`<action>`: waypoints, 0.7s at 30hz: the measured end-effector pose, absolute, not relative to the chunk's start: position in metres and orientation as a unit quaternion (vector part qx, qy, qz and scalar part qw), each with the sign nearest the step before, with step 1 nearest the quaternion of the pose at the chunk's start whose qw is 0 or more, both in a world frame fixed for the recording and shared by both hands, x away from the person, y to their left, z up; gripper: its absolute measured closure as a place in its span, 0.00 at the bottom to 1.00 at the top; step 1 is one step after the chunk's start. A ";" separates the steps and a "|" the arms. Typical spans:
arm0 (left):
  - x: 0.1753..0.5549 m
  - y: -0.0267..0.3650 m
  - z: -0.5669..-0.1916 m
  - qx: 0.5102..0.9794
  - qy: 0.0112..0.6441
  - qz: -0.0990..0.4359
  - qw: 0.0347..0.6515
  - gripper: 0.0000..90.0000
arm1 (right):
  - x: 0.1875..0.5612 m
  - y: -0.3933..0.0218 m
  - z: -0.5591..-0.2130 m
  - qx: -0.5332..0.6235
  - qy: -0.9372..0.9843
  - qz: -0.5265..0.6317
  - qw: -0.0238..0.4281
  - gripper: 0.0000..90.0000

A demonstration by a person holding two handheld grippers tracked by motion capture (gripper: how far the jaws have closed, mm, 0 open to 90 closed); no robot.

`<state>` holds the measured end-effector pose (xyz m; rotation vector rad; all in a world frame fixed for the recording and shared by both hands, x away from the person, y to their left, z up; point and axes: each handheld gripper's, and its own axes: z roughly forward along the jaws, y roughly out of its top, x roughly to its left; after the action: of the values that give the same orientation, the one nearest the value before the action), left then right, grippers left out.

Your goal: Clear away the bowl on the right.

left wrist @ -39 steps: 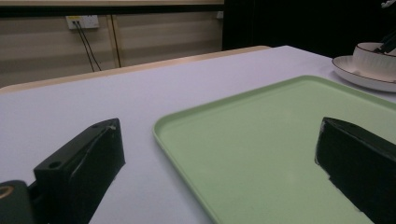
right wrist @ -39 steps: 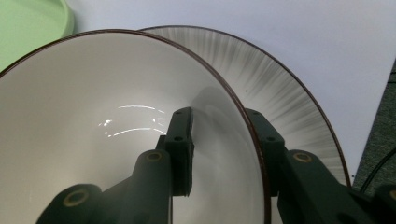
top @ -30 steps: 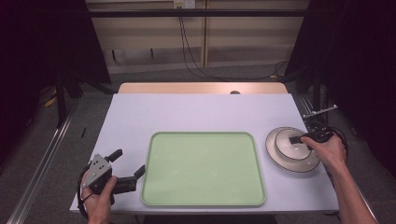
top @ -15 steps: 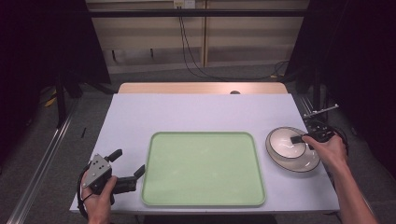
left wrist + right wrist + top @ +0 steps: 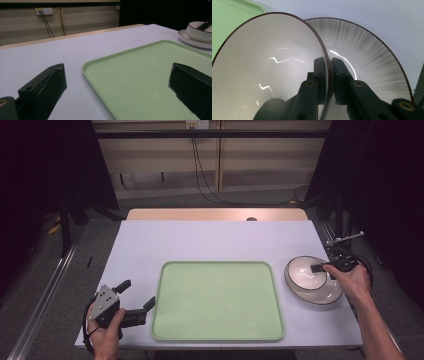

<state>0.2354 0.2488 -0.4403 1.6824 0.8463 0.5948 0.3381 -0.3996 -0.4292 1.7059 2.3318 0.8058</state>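
Clamping done: right gripper (image 5: 329, 75) has just closed its jaws onto the rim of the bowl (image 5: 306, 274), one jaw inside the wall and one outside, pads pressed against the thin dark-edged lip. In the earlier high view frames the jaws stood slightly wider around that same rim; now the gap is gone and the grip looks firm. Bowl sits on the plate (image 5: 331, 296) at the right side of the table (image 5: 210, 242), just beside the right edge of the green tray (image 5: 217, 300), apart from it, not yet lifted as far as I can tell. Right gripper view shows the bowl tilted toward the camera over the plate's streaked face, though that may just be the angle. Left gripper (image 5: 136, 306) rests low at the tray's near left corner, jaws spread wide with nothing between them; one jaw hangs over the tray edge, the other over bare table. Neither hand has shifted place. Likely meaning: grasp step finished, so the next thing should be lifting the bowl off the plate, probably toward the tray. Risk: a thin rim pinch could let the bowl swing or slip.
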 end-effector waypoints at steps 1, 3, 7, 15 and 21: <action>0.235 0.249 -0.440 0.711 0.358 0.251 0.551 0.02 | 0.338 -0.400 -0.429 0.569 0.774 0.267 0.070 0.92; 0.235 0.249 -0.440 0.711 0.357 0.252 0.551 0.02 | 0.337 -0.400 -0.428 0.569 0.774 0.267 0.072 0.92; 0.235 0.250 -0.440 0.712 0.357 0.252 0.549 0.02 | 0.337 -0.400 -0.427 0.572 0.770 0.270 0.076 0.92; 0.235 0.249 -0.440 0.712 0.357 0.253 0.549 0.02 | 0.336 -0.402 -0.425 0.573 0.766 0.280 0.079 0.92; 0.235 0.249 -0.440 0.710 0.358 0.252 0.552 0.02 | 0.335 -0.403 -0.423 0.572 0.766 0.284 0.078 0.92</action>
<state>0.2350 0.2491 -0.4402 1.6796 0.8470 0.5956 0.3354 -0.4027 -0.4231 1.7123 2.2929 0.8494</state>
